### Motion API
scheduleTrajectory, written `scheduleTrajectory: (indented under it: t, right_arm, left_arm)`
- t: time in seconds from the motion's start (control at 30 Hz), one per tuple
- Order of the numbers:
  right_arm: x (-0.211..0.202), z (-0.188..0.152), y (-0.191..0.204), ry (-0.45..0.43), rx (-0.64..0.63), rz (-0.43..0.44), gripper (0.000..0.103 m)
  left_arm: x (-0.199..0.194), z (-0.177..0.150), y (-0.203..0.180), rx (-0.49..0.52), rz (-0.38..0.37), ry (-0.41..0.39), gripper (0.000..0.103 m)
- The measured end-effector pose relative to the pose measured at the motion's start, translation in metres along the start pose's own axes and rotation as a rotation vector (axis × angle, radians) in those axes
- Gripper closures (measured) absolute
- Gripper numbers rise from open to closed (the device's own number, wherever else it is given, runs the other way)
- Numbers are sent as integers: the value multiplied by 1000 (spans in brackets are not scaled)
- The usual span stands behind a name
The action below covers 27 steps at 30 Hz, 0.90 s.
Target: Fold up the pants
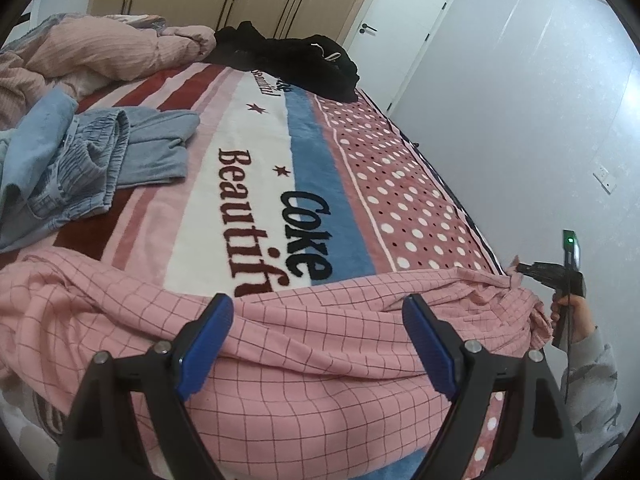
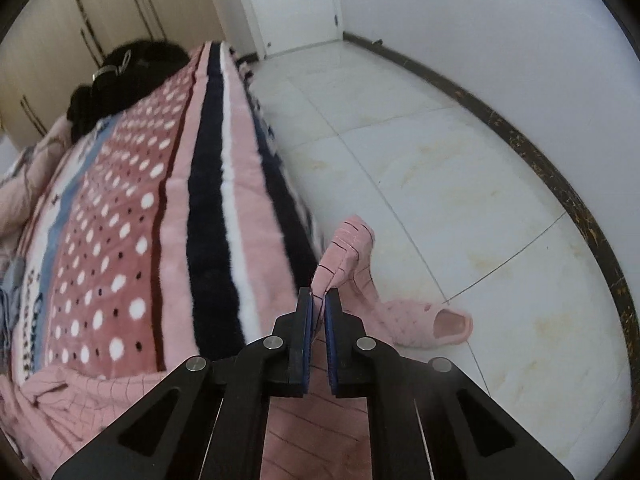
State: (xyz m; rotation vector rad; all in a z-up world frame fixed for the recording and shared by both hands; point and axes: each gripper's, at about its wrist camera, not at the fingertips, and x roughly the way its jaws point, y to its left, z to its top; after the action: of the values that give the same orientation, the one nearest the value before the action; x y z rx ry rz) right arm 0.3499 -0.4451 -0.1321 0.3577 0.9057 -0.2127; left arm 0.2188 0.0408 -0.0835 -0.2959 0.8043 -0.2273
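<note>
Right hand-held gripper (image 2: pixel 319 300) clamped on pink checked pants (image 1: pixel 320 344) hem, lower frame along the bed (image 1: pixel 256 184) edge, left hand-held gripper (image 1: pixel 318 320) released w/ nothing, imo pull taut b4 folding.

Blanket (image 1: pixel 256 152) on the bed carries woven lettering: "Coke" in dark letters and "Beautif…" in dark red, tail hidden under the pink checked pants (image 1: pixel 320 340), ahead of the left tool. Same wording repeats farther off, too small.
</note>
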Motion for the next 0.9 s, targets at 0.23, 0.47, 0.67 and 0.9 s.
scheduleTrajectory:
  t: [0.23,0.47,0.67,0.9]
  right_arm:
    - [-21,-41,-79,-2,139,-9,102]
    - [-26,-91,-132,34,230,24,103]
    - [-61,-77,-101,-59,157,150,73]
    - [-68,-75,-7,-22,-136,315,39]
  left_arm:
    - [-4,-2,-4,8,4,-1,19]
    - [-11,-2,-11,22,-3,-6,19]
    - [-11,0,-18,20,-15,-10,19]
    - [-13,0,-21,30,-10,-11,19]
